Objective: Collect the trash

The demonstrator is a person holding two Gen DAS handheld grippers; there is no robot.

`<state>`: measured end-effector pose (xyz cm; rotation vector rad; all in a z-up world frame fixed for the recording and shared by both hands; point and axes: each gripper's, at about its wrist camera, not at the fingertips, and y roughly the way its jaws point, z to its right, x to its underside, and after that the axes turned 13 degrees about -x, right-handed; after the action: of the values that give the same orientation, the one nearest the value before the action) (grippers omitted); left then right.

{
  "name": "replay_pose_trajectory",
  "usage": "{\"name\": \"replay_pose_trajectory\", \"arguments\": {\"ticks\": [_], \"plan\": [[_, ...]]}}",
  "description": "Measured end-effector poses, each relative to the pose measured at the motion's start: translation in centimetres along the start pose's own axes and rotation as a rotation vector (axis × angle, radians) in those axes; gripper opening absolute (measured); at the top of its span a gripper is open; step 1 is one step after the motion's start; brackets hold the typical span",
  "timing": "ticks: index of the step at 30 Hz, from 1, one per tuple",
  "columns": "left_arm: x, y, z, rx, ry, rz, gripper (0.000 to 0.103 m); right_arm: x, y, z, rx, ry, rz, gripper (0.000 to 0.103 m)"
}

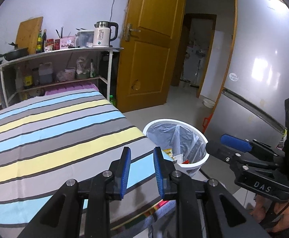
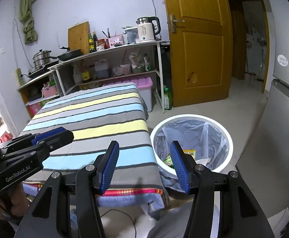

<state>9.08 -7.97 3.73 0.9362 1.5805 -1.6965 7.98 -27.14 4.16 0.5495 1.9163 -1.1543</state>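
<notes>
Overhead, two black hand-held grippers with blue ribbed pads hang above a table draped in a grey, blue and yellow striped cloth (image 2: pixel 89 119), beside a round white plastic waste bin lined with a translucent bag (image 2: pixel 192 119). Seen from the right wrist, the right gripper (image 2: pixel 144 164) has its jaws spread wide with nothing between them, its right finger crossing the bin's near rim; the left gripper (image 2: pixel 51 133) enters from the left edge over the cloth, side-on, so its gap cannot be judged there. That view alone looks straight down into the bin, where crumpled green and yellow snack wrappers (image 2: pixel 172 158) lie heaped at the bottom toward the table side, with no clear long axis. From the left wrist, the left gripper (image 1: pixel 141 170) shows its jaws parted to a moderate gap, empty, over the cloth's near corner, and the right gripper (image 1: pixel 235 141) reaches in from the right edge just beside the bin (image 1: pixel 186 164), a hand (image 1: pixel 279 212) visible beneath it. Only this view takes in the tall silver refrigerator (image 1: pixel 263 69) in full; the bin stands upright on the pale floor, its mouth facing up, between table and refrigerator.
</notes>
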Motion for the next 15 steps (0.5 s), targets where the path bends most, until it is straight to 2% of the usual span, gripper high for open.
{"name": "replay_pose_trajectory", "arguments": {"ticks": [3, 15], "plan": [[0.6, -0.8, -0.1, -0.009, 0.003, 0.005, 0.029, 0.6, -0.4, -0.4, -0.003, -0.009, 0.000, 0.054], [2.2, -2.3, 0.6, -0.036, 0.025, 0.011, 0.029, 2.0, -1.3, -0.8, 0.001, -0.018, 0.004, 0.054]]}}
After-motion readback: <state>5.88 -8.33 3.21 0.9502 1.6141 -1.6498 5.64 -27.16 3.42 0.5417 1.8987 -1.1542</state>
